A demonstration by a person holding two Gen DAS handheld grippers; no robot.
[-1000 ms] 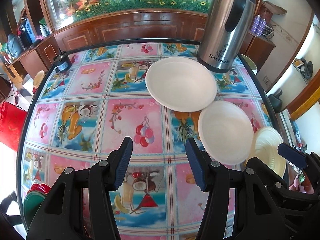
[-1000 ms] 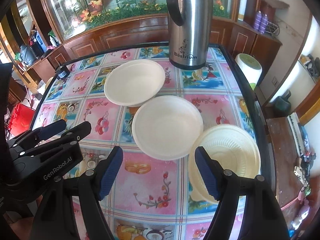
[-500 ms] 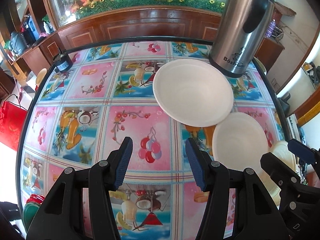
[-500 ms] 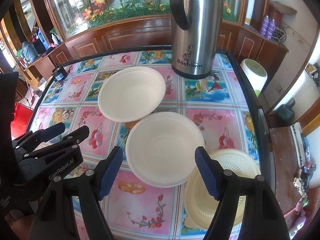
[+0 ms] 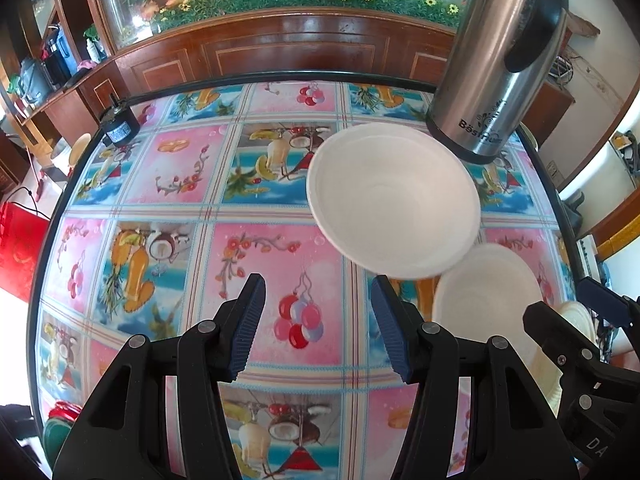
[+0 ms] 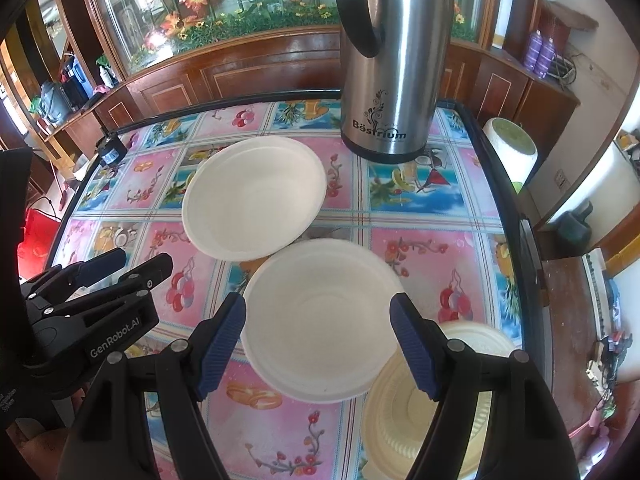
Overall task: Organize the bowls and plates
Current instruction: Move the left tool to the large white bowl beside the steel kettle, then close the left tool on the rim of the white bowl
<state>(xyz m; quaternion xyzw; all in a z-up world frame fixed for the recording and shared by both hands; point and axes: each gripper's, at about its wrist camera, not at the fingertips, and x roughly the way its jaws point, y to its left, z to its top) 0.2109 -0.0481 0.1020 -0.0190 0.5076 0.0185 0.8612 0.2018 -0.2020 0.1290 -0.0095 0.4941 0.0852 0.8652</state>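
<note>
Two white bowls sit on the patterned tablecloth: a far bowl (image 5: 394,198) (image 6: 256,196) and a near bowl (image 5: 488,292) (image 6: 320,320) just beside it. A cream ribbed plate (image 6: 436,396) (image 5: 572,332) lies at the table's right edge, partly under the near bowl's side. My left gripper (image 5: 318,324) is open over bare cloth, left of both bowls. My right gripper (image 6: 318,340) is open above the near bowl, its blue pads (image 6: 222,340) apart from the rim. The left gripper (image 6: 100,276) also shows at the left of the right wrist view.
A tall steel thermos jug (image 6: 394,60) (image 5: 500,60) stands at the table's far edge behind the bowls. A small black device (image 5: 118,128) sits at the far left corner. Wooden cabinets and a planted glass tank lie beyond; a red object (image 5: 64,410) sits by the near left edge.
Both grippers have moved forward over the table; the bowls and jug now appear larger and nearer. The near bowl now lies between the right gripper's fingers in view. Jaw openings look unchanged.
</note>
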